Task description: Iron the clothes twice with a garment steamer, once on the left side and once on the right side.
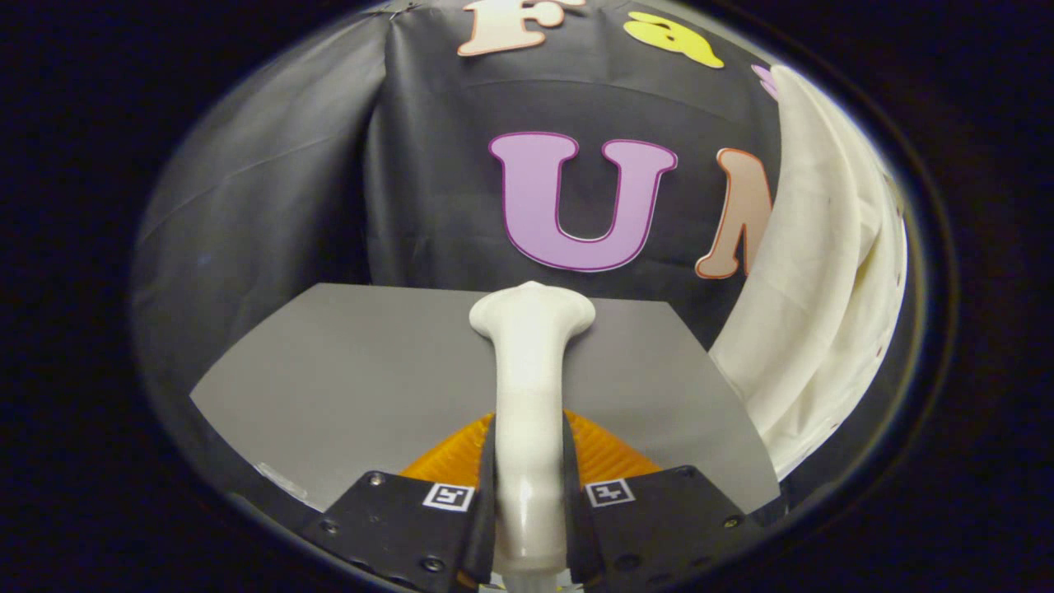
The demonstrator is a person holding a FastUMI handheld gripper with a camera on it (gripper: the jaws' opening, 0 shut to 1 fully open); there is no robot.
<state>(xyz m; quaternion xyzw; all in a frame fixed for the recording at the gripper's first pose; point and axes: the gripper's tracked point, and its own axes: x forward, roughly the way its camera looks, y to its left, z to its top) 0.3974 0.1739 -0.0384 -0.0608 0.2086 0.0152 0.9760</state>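
Tool (529, 494) clamped on the white garment steamer (529, 387), both fingers (482, 494) pressing its handle from either side, no gap left between pads and plastic. Pointed forward and roughly level over the grey worktop (329, 379), angled toward the far edge. Steamer handle running straight out from between the fingers, widening into a flared head (531, 311) just above the worktop's far edge, in front of the black booth wall (428, 181). Head turned away, so its face cannot be seen. Orange ribbed part of the tool (605, 457) visible behind the fingers on both sides of the handle. Square black-and-white markers (449, 497) on top of each finger block.

White garment (815, 280) hanging to the right of the steamer, well apart from its head, draped in long folds down past the worktop's right edge. Cloth loose and creased, lower end reaching the near right corner. Steamer head not touching the cloth. Worktop surface bare around the steamer, with a faint shiny patch near its near left corner.
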